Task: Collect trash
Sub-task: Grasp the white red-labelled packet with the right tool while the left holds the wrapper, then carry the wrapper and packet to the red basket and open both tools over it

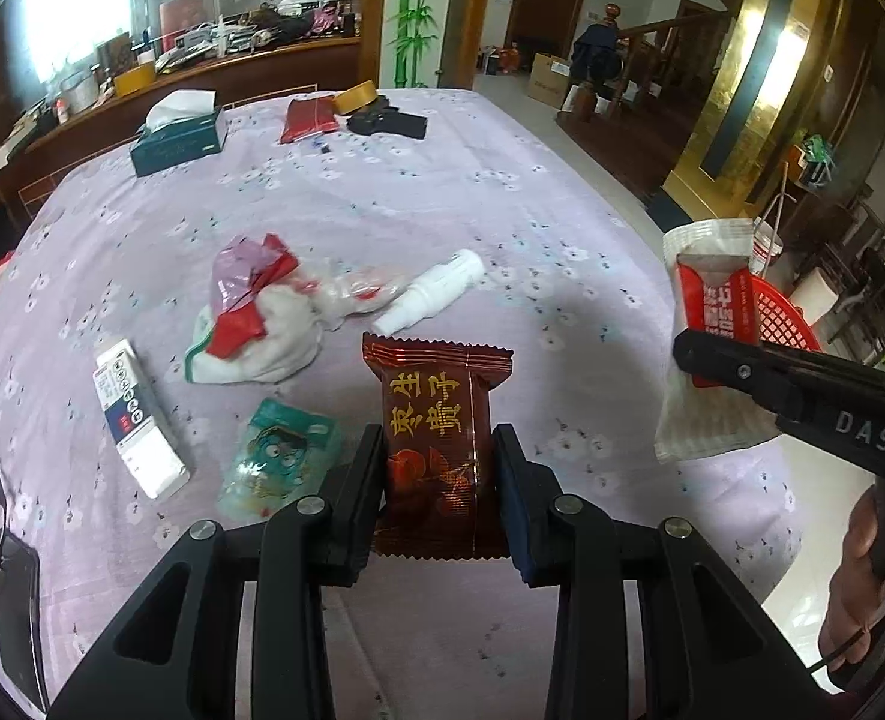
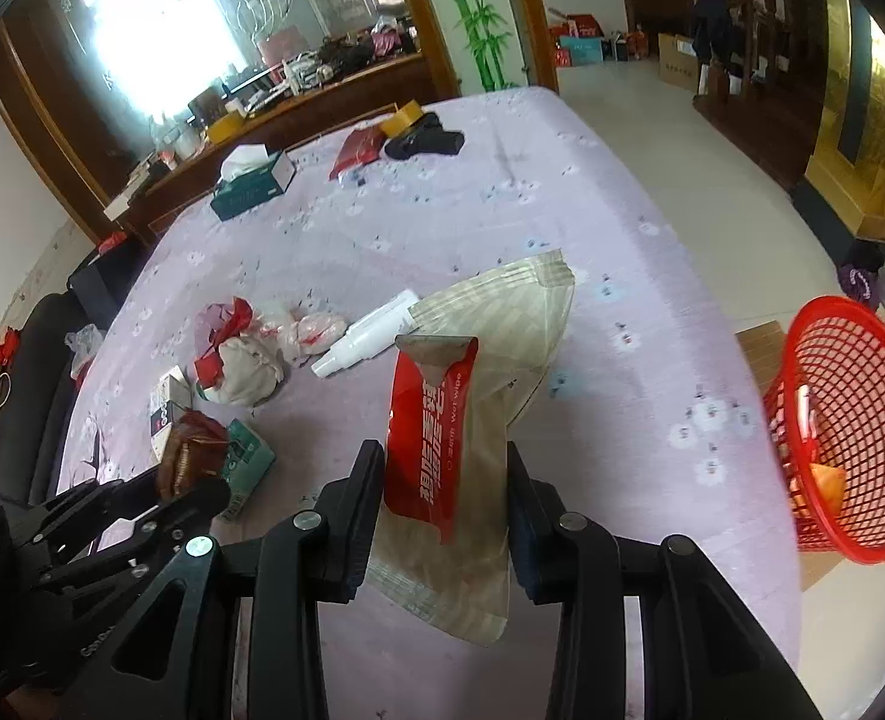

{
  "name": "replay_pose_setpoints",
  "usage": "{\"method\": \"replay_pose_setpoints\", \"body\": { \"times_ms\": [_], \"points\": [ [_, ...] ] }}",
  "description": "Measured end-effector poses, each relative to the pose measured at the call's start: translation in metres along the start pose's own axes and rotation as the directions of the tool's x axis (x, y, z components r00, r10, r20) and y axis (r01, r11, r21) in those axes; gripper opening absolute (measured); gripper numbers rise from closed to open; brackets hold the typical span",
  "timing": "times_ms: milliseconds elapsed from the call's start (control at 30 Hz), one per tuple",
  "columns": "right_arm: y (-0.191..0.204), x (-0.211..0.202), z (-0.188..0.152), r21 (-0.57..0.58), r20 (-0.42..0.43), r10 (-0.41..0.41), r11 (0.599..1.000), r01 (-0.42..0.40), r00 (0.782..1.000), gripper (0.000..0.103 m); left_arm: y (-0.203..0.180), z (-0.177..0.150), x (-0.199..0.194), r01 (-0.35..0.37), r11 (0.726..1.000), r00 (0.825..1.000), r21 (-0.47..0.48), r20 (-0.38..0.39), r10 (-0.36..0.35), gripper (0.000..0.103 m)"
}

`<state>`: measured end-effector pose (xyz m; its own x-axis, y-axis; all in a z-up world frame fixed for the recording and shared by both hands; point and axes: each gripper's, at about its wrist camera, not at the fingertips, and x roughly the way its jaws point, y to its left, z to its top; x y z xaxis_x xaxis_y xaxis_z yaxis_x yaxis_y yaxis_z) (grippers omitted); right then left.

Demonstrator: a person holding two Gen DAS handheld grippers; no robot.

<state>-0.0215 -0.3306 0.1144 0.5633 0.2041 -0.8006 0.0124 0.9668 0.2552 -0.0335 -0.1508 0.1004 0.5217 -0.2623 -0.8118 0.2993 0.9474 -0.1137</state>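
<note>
In my left hand-held gripper [image 1: 436, 468] the pads are pressed on a dark red snack wrapper [image 1: 436, 420] with gold characters, standing upright between the jaws. My right hand-held gripper [image 2: 445, 498] is clamped on a red-and-white wet wipe packet [image 2: 460, 420], lifted clear of the lilac floral counter [image 2: 622, 300]; the left camera catches that packet [image 1: 712, 324] at 3 o'clock. Just past my left jaws, at 10 o'clock, lie a teal cartoon sachet [image 1: 280, 456] and a white box with a blue label [image 1: 136, 414]. Farther in sits a heap of crumpled tissue and red plastic [image 1: 256, 312], with a white spray bottle [image 1: 436, 291] lying on its side just beside it at 12 o'clock. A red mesh basket [image 2: 850, 420] stands off the counter's edge at 3 o'clock of my right camera. At the far end are a green tissue box [image 1: 178, 138], a red pouch [image 1: 310, 120] and a roll of tape [image 1: 355, 97].
</note>
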Motion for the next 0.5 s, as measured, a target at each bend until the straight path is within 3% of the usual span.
{"method": "replay_pose_setpoints", "body": {
  "times_ms": [500],
  "points": [
    [-0.012, -0.028, -0.005, -0.007, 0.059, -0.021, 1.000, 0.022, 0.998, 0.041, -0.009, 0.013, -0.014, -0.121, 0.993, 0.989, -0.008, 0.087, 0.121, 0.034]
  ]
}}
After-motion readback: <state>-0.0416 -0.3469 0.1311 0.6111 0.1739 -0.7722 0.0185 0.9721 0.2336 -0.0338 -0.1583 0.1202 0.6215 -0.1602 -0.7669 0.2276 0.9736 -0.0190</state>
